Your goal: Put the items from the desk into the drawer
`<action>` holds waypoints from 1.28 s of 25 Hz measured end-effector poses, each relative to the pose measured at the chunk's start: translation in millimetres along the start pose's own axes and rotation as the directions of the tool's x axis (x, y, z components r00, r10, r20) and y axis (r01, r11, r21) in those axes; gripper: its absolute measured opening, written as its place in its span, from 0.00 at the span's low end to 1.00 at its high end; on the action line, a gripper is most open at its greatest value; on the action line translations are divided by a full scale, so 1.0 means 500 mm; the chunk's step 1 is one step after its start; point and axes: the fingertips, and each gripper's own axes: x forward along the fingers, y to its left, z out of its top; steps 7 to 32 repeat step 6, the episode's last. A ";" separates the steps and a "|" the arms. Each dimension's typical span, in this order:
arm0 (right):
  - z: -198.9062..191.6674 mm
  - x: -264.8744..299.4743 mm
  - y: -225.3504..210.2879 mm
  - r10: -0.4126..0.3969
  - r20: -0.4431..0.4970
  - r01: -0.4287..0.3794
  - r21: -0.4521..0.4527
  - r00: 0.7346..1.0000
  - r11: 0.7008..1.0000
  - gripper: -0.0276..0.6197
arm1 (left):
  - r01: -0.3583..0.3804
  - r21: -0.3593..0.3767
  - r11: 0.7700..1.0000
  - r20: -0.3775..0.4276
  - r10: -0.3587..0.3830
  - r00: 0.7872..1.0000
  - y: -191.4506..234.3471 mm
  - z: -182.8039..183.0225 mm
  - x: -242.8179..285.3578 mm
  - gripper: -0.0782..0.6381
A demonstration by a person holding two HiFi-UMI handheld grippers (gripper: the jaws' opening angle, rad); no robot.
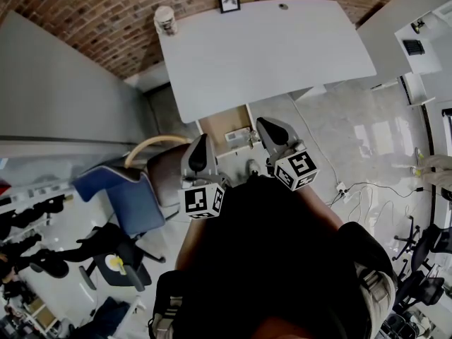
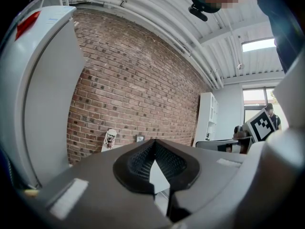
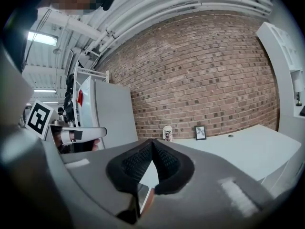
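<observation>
Red brick wall [image 1: 92,20] is running along the far side of the room, and a white table [image 1: 268,55] is standing against it. At the left, a blue chair [image 1: 113,189] is standing apart from the table.

A cup [image 1: 164,20] is standing upright on the far left corner of the table, close to the wall. To its right, a small picture frame [image 1: 229,0] is standing at the far edge, well apart from the cup.

Below the near edge of the table, a drawer [image 1: 224,124] is standing pulled out and is showing its wooden inside. The person is holding the left tool [image 1: 200,140] just left of the drawer. Its jaws are pressing together, with nothing between them. The right tool [image 1: 264,123] is pointing at the drawer from the right side, and its jaws are also pressing together on nothing. Both tools are staying well apart from the cup and the frame.

At the far right, a thin cable [image 1: 357,189] is lying on the pale floor [image 1: 339,126].
</observation>
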 end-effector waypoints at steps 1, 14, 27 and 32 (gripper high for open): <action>-0.001 -0.001 0.001 -0.001 0.000 0.001 -0.001 1.000 1.000 0.05 | 0.001 -0.001 1.000 0.000 -0.001 1.000 0.000 -0.001 -0.002 0.14; 0.000 -0.009 0.006 -0.007 0.006 0.007 0.001 1.000 1.000 0.05 | 0.001 -0.003 1.000 0.001 -0.001 1.000 0.000 -0.002 -0.013 0.14; 0.000 -0.009 0.006 -0.007 0.006 0.007 0.001 1.000 1.000 0.05 | 0.001 -0.003 1.000 0.001 -0.001 1.000 0.000 -0.002 -0.013 0.14; 0.000 -0.009 0.006 -0.007 0.006 0.007 0.001 1.000 1.000 0.05 | 0.001 -0.003 1.000 0.001 -0.001 1.000 0.000 -0.002 -0.013 0.14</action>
